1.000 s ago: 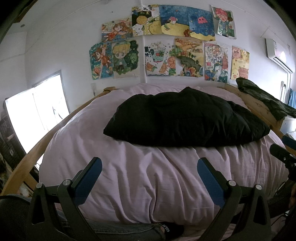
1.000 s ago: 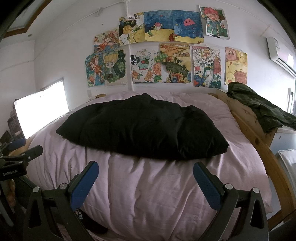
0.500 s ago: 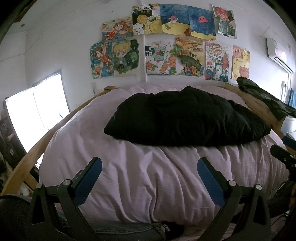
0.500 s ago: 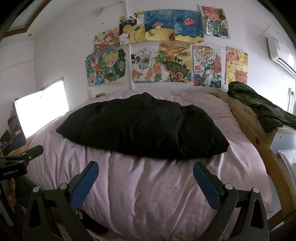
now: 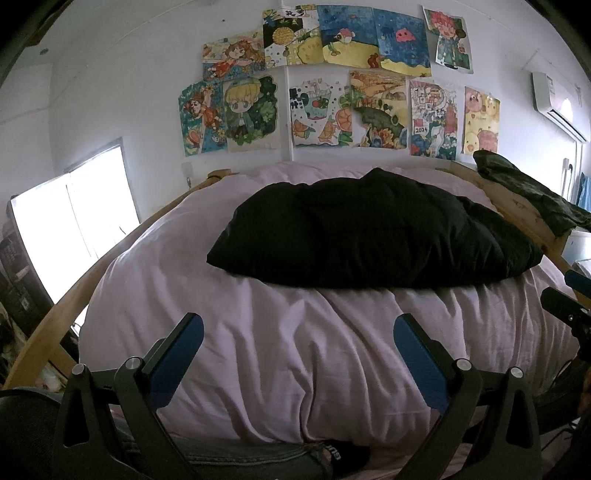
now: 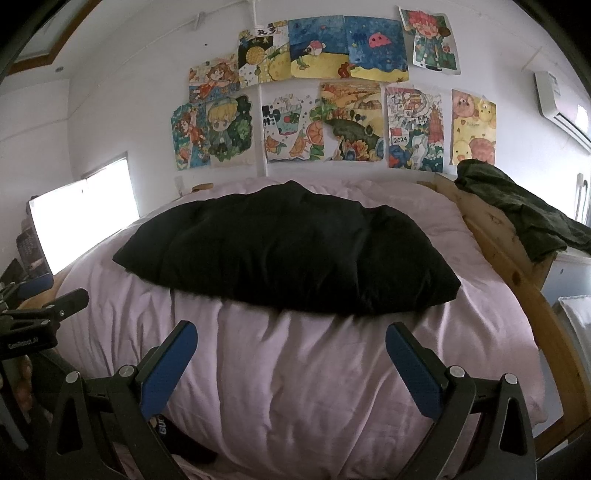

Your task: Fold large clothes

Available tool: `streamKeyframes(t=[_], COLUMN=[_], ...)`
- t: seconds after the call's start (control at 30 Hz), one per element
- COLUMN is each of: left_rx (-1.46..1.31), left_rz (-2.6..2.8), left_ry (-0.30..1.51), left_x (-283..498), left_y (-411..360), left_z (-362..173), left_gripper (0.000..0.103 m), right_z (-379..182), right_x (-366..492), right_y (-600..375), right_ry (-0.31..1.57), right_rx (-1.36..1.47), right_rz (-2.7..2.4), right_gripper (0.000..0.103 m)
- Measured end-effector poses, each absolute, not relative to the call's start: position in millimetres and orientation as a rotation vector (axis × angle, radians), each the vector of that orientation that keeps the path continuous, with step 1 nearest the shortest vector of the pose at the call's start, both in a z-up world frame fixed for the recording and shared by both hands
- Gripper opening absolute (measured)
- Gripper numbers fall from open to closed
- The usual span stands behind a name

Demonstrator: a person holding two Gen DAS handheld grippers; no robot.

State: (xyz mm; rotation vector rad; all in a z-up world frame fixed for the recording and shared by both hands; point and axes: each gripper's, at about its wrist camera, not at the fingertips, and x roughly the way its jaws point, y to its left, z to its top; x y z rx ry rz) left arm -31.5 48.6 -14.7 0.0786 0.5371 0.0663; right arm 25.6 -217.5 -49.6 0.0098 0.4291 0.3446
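The black garment (image 5: 373,232) lies in a rumpled heap across the middle of the bed, on the pale lilac duvet (image 5: 280,354), its bulk toward the far half and its right end near the wooden bed frame (image 5: 517,206).

The left claw (image 5: 297,343) hangs at the near edge of the bed with its blue-padded fingers (image 5: 177,354) spread wide and nothing between them; it is well apart from the garment. The right claw (image 6: 291,345) is likewise wide open and empty, poised over the near part of the duvet, short of the garment's near edge (image 6: 295,306). In the right wrist view the left tool's body shows at the left edge, with white lettering (image 6: 26,345) that seems to read "GenRobot.AI", though it is small. A black item (image 6: 162,428) at the near foot of the duvet carries white letters, of which only "GU" can be made out.

On the far wall hang coloured drawings (image 5: 332,81); one (image 6: 413,129) bears the number "2024", and a small white slip (image 5: 291,13) at the top has handwritten characters I cannot read. A dark green garment (image 6: 517,210) is draped over the frame at the right. A white air-conditioning unit (image 5: 557,103) sits high on the right wall, and a bright window (image 5: 74,221) is at the left.
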Motion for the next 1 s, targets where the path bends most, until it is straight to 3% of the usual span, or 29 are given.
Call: streamKeyframes(t=[1.0], left_rx=[0.105], left_rz=[0.093], left_ry=[0.538], left_x=[-29.6], left_y=[52.7], left_z=[-20.6], left_gripper=[0.101], right_z=[-47.5], right_x=[25.8], right_y=[-215.9], right_ry=[0.432], right_rx=[0.012], right_rz=[0.342], right_gripper=[0.103])
